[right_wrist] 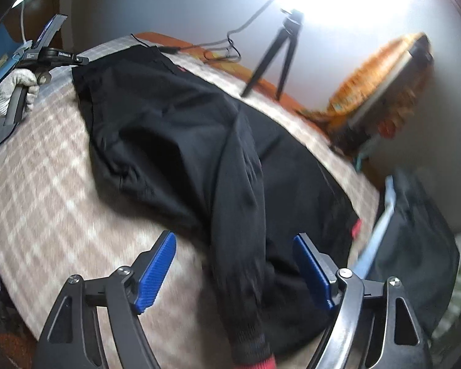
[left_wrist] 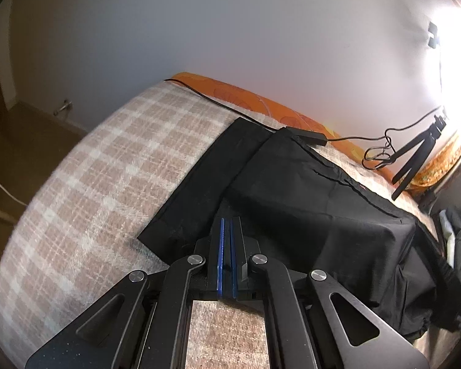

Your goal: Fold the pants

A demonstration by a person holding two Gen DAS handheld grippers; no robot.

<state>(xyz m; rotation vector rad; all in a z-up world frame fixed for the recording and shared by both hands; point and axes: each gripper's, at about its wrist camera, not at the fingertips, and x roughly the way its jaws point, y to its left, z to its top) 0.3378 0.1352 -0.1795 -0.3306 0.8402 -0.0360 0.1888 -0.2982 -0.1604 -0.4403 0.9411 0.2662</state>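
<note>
Black pants (left_wrist: 307, 203) lie spread across a bed with a beige and white plaid blanket (left_wrist: 107, 160). My left gripper (left_wrist: 229, 224) is shut over the near edge of one leg, with a dark strip of cloth pinched between its blue pads. In the right wrist view the pants (right_wrist: 175, 129) run from the upper left to a ribbed cuff with red trim (right_wrist: 258, 359) at the bottom. My right gripper (right_wrist: 233, 236) stands open just above that leg, and its pads do not touch the cloth. The left gripper (right_wrist: 76, 58) shows at the pants' far end, held by a gloved hand (right_wrist: 18, 83).
A small black tripod (right_wrist: 279, 52) stands at the back of the bed beside a tangled cable (left_wrist: 378, 153) and a black adapter (left_wrist: 307, 135). A dark bag (right_wrist: 415, 246) sits off the bed's right edge. A bright lamp glares above. An orange sheet (left_wrist: 261, 98) lines the wall side.
</note>
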